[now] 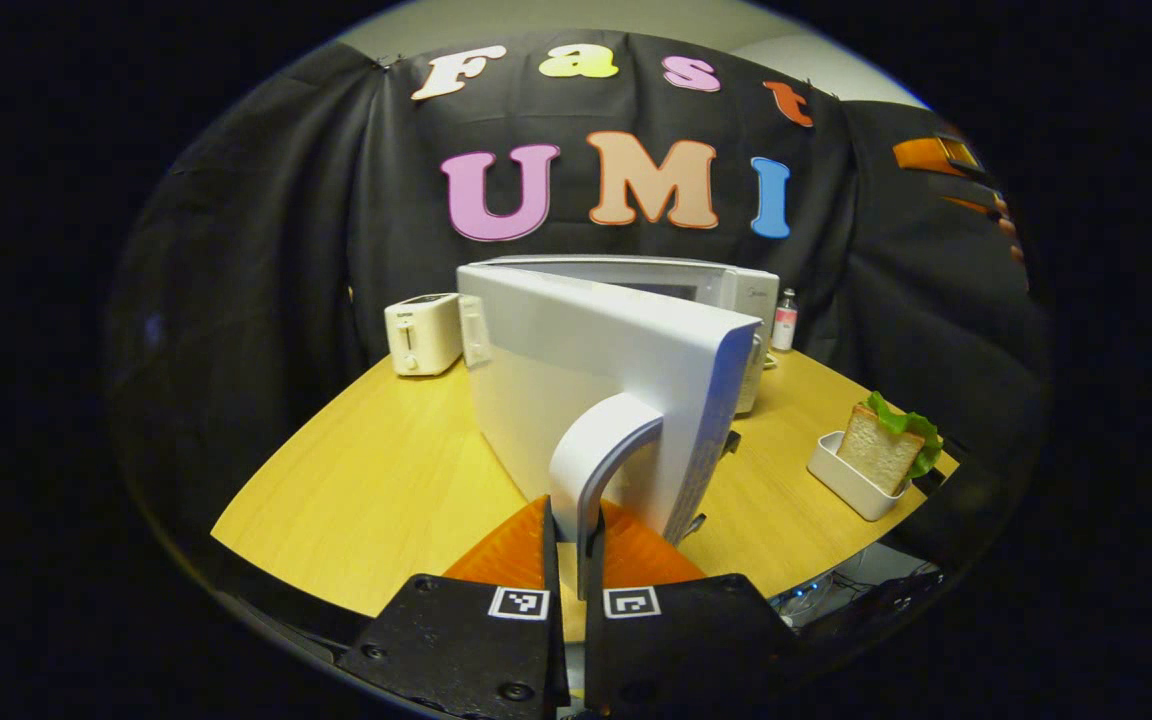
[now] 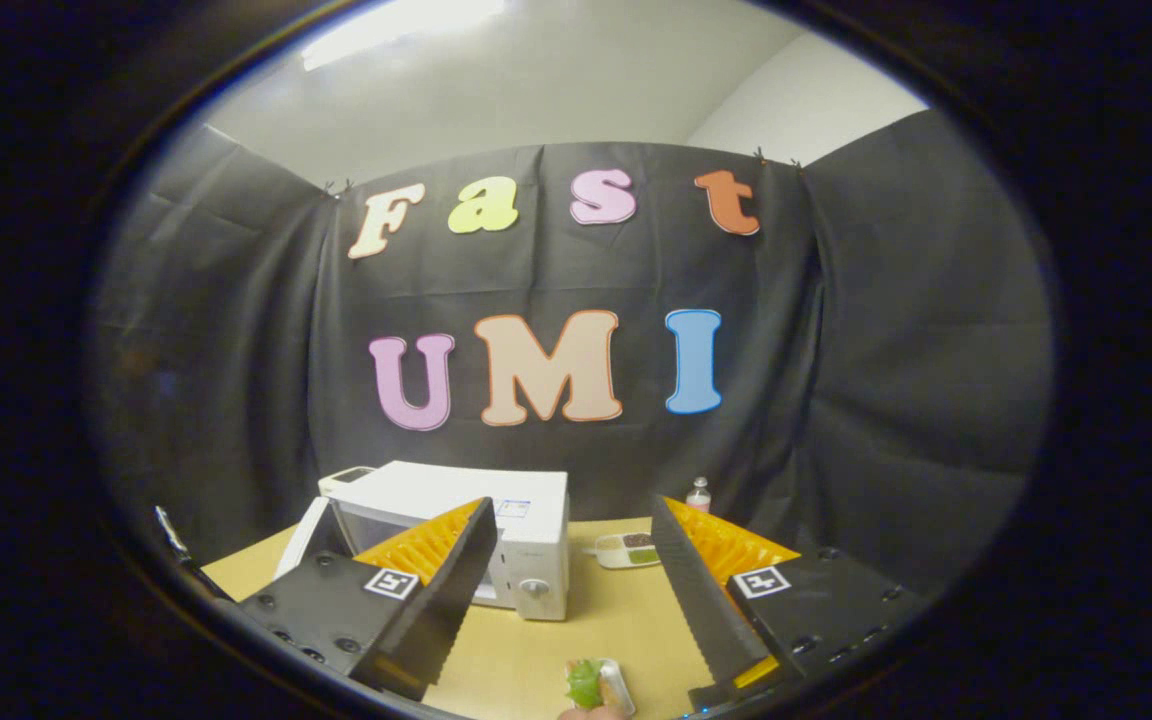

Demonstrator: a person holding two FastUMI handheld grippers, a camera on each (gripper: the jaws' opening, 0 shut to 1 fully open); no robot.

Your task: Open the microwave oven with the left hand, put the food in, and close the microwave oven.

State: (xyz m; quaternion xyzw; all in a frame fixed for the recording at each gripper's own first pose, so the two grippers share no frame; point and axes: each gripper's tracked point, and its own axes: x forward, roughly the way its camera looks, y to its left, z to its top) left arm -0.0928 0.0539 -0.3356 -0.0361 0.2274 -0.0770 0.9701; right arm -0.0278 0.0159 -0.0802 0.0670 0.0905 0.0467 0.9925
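Wooden table: microwave, toaster, bottle, sandwich tray.

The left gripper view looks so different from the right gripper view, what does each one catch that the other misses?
Left gripper view alone: its gripper shut on the door handle, the door swung out, and a toaster.

Right gripper view alone: its gripper open and empty above the table, and a small tray of food behind.

Both: the microwave, the sandwich in its dish, and a small bottle.
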